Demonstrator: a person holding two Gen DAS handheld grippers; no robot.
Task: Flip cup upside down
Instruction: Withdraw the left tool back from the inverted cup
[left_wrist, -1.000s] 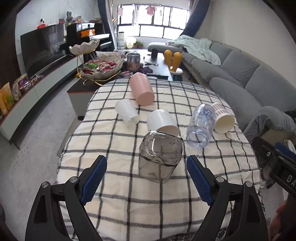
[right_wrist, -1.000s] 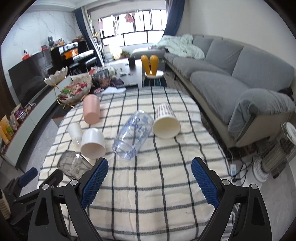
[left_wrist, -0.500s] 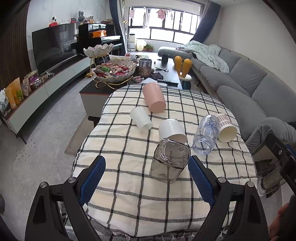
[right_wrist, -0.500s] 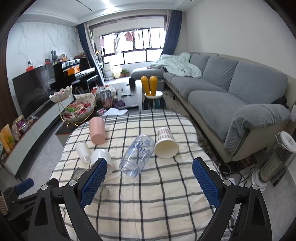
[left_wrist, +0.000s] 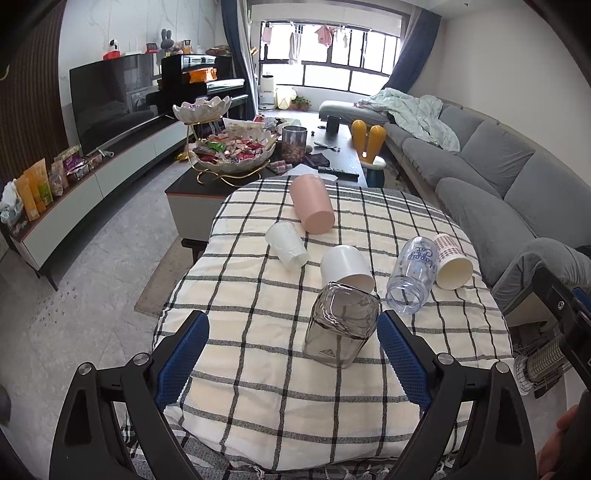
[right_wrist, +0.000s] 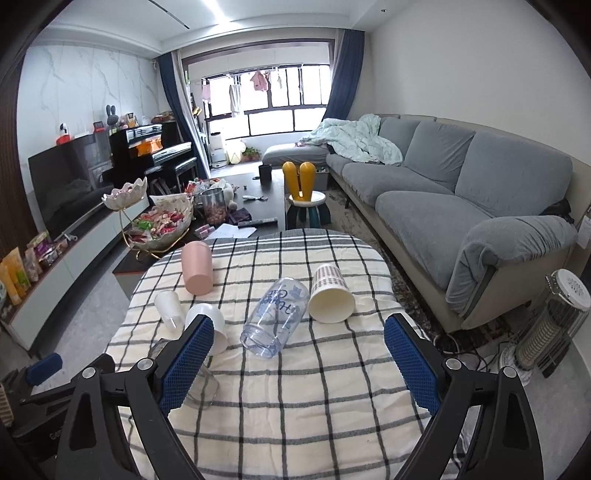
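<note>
1. Left wrist view puts my left claw (left_wrist: 293, 334) above the near end of the worktop (left_wrist: 258, 417), its blue pads spread wide with nothing between them.
2. I take the smoky grey square cup (left_wrist: 341, 325) as my landmark. It stands with its closed base up and its mouth down on the checked cloth, leaning a little, just ahead of the left claw's right-hand pad (left_wrist: 402, 354) and apart from it.
3. Touching the far side of the grey cup, a white cup (left_wrist: 345, 267) lies on its side with its mouth turned toward the grey one.
4. Beyond the grey cup and to its left, a small translucent cup (left_wrist: 286, 244) lies tipped over; further on, a pink tumbler (left_wrist: 312, 208) lies with its base toward me.
5. To the right of the grey cup, a clear printed bottle (left_wrist: 412, 275) lies on its side, and a checked paper cup (left_wrist: 452, 266) lies just beside the bottle on its outer side.
6. From the right wrist view, my right claw (right_wrist: 297, 356) hangs over the near part of the worktop, pads wide apart and holding nothing.
7. There the grey cup (right_wrist: 205, 384) sits low on the left, mostly hidden behind the claw's left-hand pad (right_wrist: 186, 365); the bottle (right_wrist: 275, 319) and paper cup (right_wrist: 330, 295) lie ahead.
8. A grey sofa (right_wrist: 461, 206) runs along the right of the room, well apart from the grey cup.
</note>
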